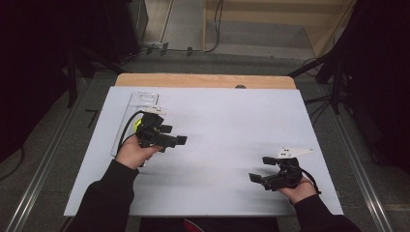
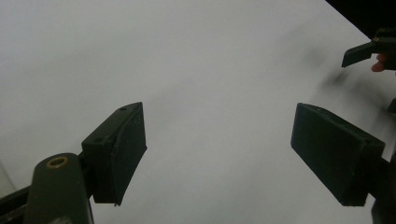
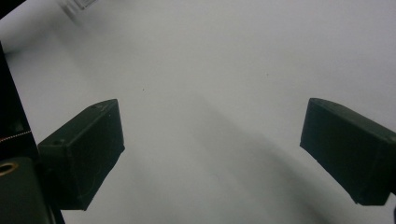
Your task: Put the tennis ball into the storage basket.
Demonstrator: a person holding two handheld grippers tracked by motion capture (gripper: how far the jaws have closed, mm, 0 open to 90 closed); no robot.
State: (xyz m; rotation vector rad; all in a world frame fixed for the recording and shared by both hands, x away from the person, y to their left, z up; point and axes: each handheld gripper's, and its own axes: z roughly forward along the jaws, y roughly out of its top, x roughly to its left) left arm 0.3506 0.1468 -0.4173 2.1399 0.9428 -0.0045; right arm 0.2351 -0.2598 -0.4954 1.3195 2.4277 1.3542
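Resting above a white sheet (image 1: 217, 145) that covers most of a wooden table (image 1: 203, 80), two hand-held grippers face each other across the surface. The left gripper (image 1: 173, 135) sits toward the sheet's left edge, about midway between near and far edges, gripped by the person's left hand (image 1: 134, 152); a black cable (image 1: 127, 126) loops from its back. Its jaws point toward the right edge and stand spread wide — in the left gripper view (image 2: 217, 154) a broad stretch of bare white sheet lies between the two black pads (image 2: 119, 151), with nothing held.

The right gripper (image 1: 261, 169) is near the sheet's near right corner, held by the right hand (image 1: 300, 189), with its grey three-cornered plate (image 1: 292, 152) on top. Its jaws point toward the left edge and are likewise spread apart; the right gripper view (image 3: 210, 154) shows open sheet between the pads (image 3: 86, 149), gripping nothing. In the left gripper view the tip of one jaw of the right gripper (image 2: 362, 52) shows at the upper right, well apart from the left gripper's own.

A clear, flat plastic piece (image 1: 140, 104) lies along the sheet's far left corner, partly under the left gripper and hand — what it is I cannot tell. Something small and yellow-green (image 1: 138, 123) shows beside the gripper body there; whether it belongs to the gripper is unclear. No task thing is named.
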